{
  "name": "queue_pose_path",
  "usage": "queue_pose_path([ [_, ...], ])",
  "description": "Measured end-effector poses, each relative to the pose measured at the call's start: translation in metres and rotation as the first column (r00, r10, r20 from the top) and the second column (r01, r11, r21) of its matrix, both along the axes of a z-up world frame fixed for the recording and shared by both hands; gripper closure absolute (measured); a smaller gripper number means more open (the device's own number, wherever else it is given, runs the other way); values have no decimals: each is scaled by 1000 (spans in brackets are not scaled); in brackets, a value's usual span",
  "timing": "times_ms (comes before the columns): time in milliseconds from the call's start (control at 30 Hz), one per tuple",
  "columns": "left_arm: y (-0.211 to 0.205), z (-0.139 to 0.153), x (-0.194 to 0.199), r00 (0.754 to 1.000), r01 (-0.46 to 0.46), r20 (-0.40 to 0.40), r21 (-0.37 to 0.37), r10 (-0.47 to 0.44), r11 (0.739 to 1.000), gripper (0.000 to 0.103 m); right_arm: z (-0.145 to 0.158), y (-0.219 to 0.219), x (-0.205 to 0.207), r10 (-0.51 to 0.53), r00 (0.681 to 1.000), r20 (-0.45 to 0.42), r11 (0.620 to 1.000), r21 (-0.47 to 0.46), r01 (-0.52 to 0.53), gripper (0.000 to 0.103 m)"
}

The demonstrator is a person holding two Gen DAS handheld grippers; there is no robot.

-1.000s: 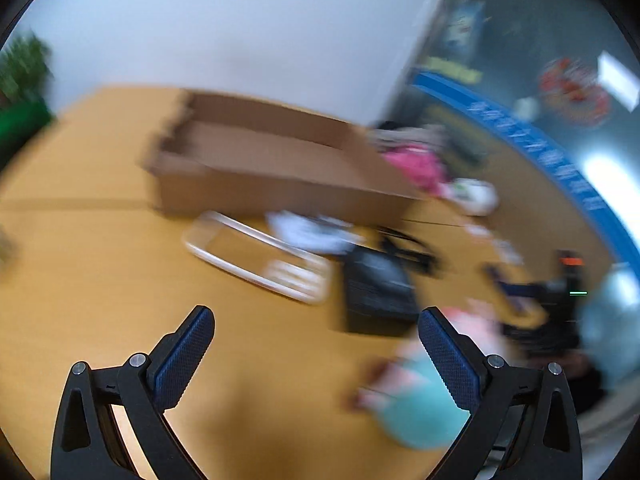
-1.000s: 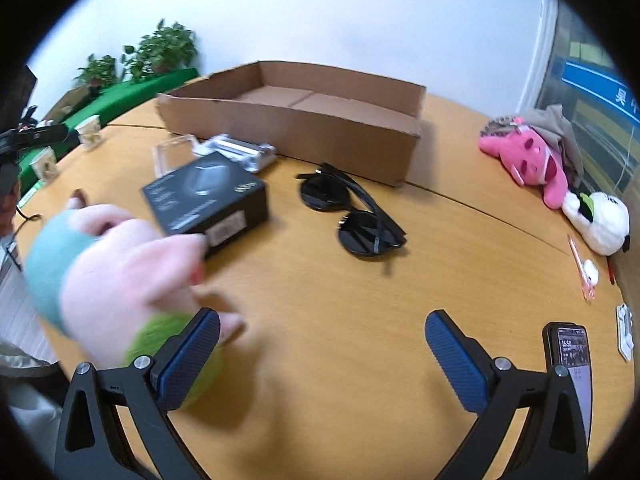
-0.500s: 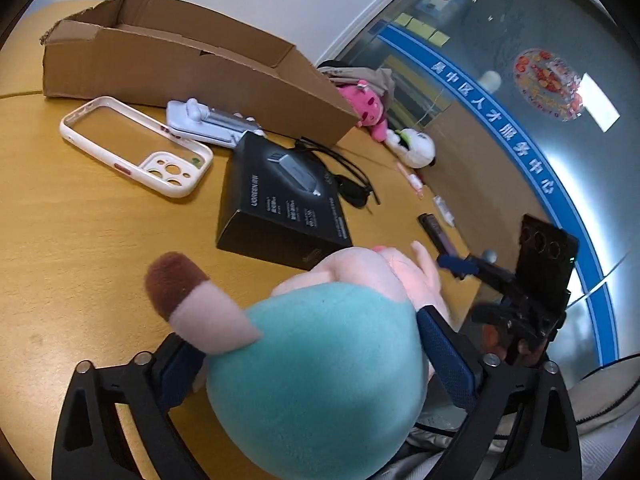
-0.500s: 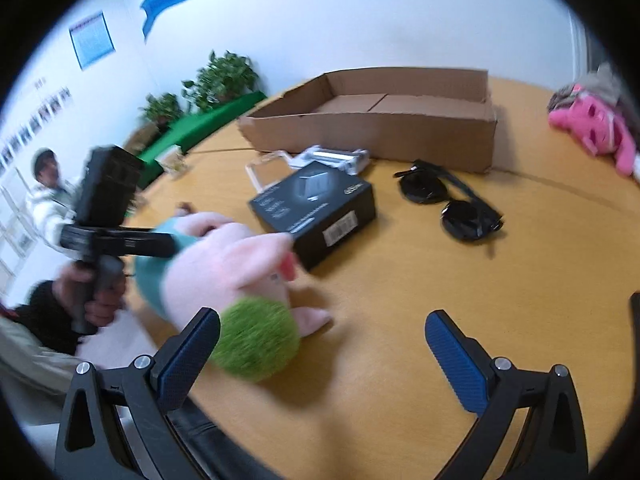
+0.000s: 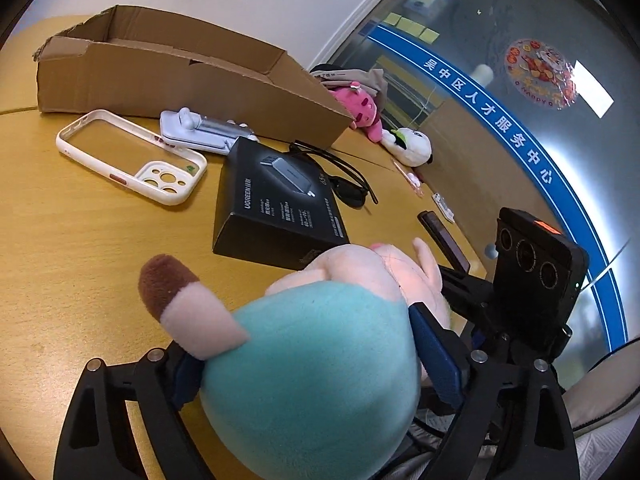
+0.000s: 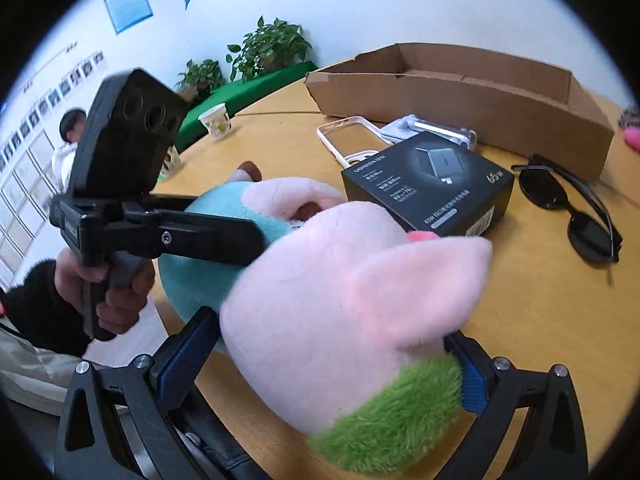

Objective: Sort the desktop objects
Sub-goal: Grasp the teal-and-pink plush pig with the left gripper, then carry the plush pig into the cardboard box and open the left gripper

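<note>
Left wrist view: found plush toy at near table edge, teal body between closing jaws of left gripper, pads at both flanks. Judged not yet firmly gripped. Right wrist view: noted right gripper spread wide around pink head, grip could not be confirmed. Advised squeezing evenly on the soft body, lifting clear of black UGREEN box, then carrying to far cardboard box.

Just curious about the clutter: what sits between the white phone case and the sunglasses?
The black charger box lies between the phone case and the sunglasses, close to both. Both wrist views show it.
</note>
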State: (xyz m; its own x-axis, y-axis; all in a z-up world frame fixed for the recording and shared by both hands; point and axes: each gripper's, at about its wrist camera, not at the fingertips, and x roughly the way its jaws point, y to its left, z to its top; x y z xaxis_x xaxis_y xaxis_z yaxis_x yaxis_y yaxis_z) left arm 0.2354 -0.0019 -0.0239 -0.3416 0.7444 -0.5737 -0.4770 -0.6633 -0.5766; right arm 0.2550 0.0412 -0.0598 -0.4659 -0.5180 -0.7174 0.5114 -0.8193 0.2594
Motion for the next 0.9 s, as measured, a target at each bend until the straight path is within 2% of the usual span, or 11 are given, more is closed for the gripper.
queue_pose_path([
  [267, -1, 11, 11, 1000, 7, -19, 0, -7, 1000, 14, 5, -2, 10, -14, 1000, -17, 999, 31, 14, 8],
  [567, -21, 47, 24, 993, -48, -109, 19, 50, 999, 14, 40, -26, 25, -12, 991, -131, 996, 81, 22, 8],
  [767, -31, 70, 25, 985, -56, -165, 22, 59, 998, 16, 58, -40, 26, 7, 985, -173, 995, 102, 10, 8],
  [900, -28, 80, 17, 983, -51, -175, 14, 53, 999, 17, 66, -40, 17, 25, 987, -158, 992, 122, -5, 10],
])
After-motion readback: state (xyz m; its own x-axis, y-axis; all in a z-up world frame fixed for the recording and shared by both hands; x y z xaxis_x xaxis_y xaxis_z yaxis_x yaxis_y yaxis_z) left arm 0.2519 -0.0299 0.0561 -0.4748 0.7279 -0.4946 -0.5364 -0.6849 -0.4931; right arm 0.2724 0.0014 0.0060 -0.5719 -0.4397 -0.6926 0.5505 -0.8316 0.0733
